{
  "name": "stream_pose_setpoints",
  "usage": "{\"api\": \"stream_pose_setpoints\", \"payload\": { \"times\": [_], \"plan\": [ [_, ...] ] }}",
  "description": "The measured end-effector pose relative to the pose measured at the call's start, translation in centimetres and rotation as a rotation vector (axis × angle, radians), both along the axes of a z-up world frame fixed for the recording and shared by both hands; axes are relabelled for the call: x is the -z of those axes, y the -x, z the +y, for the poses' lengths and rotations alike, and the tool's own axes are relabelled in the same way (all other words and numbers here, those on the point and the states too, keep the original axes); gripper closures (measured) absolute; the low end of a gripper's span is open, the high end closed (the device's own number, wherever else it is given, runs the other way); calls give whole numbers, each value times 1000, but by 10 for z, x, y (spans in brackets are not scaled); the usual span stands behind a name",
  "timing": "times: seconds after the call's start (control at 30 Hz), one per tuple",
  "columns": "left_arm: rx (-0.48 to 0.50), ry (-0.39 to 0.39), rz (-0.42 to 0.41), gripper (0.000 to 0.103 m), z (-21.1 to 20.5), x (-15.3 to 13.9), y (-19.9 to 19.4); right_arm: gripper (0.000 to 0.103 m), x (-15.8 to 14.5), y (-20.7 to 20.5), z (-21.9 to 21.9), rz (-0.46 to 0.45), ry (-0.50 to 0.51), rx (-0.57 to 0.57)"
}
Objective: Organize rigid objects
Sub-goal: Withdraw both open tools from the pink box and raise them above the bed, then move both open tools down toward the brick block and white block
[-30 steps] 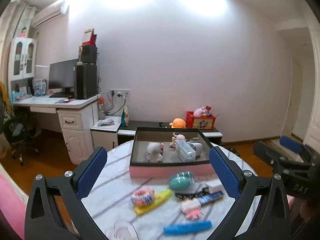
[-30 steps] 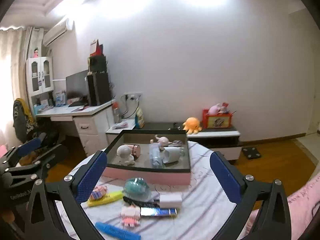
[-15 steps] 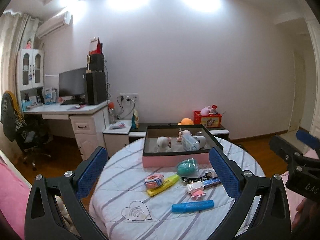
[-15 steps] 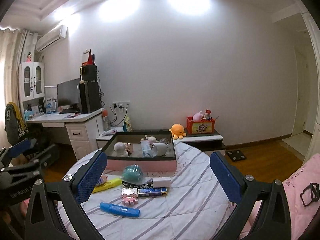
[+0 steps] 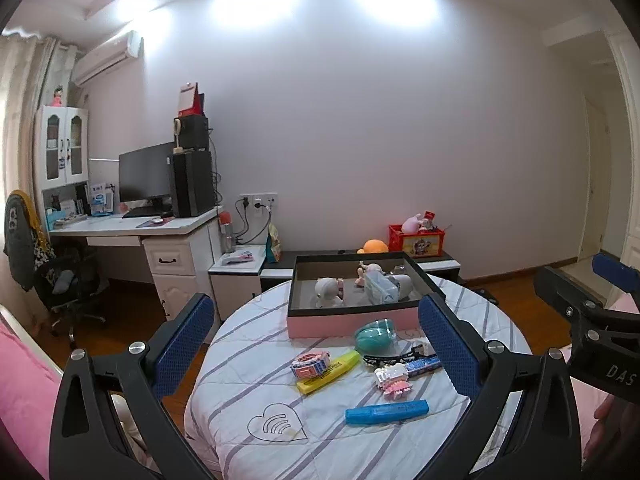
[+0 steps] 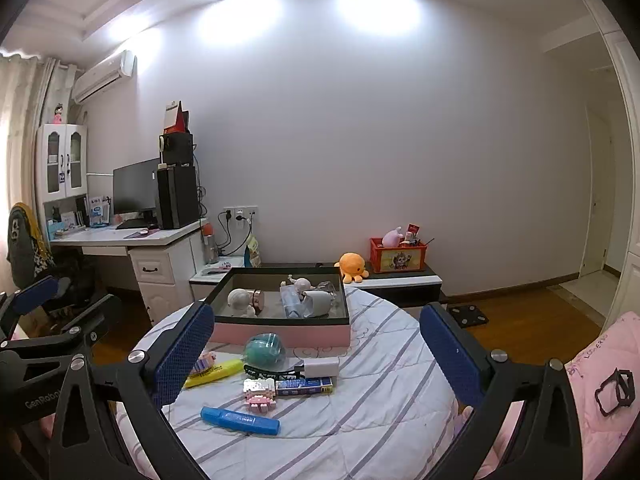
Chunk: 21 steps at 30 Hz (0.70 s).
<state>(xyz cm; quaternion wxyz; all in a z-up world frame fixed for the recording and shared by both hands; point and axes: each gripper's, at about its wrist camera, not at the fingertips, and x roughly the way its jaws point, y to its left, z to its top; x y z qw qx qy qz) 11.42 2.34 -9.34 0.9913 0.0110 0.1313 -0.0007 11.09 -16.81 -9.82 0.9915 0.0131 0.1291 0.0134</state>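
Striped round table (image 5: 248, 384) carries a blue marker (image 5: 386, 412) and pink box (image 5: 352, 322). Both lie ahead of the left gripper (image 5: 316, 344) and right gripper (image 6: 316, 344), whose jaws gape wide, holding nothing.

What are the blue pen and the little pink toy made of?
The blue pen looks like smooth plastic: its barrel is glossy with printed lettering. The pink toy seems built from tiny plastic bricks, since its outline is stepped and blocky. Both are small here, so that is a best guess.
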Motion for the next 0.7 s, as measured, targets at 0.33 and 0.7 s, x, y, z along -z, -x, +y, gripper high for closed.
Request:
{"api": "stream_pose_setpoints", "payload": {
  "times": [0.33,0.7],
  "plan": [
    [-4,8,17,0,7,1,-9,0,1,-2,1,19,10,3],
    [-79,10,182,0,42,49,-49,0,32,-34,-5,141,12,13]
  ]
}}
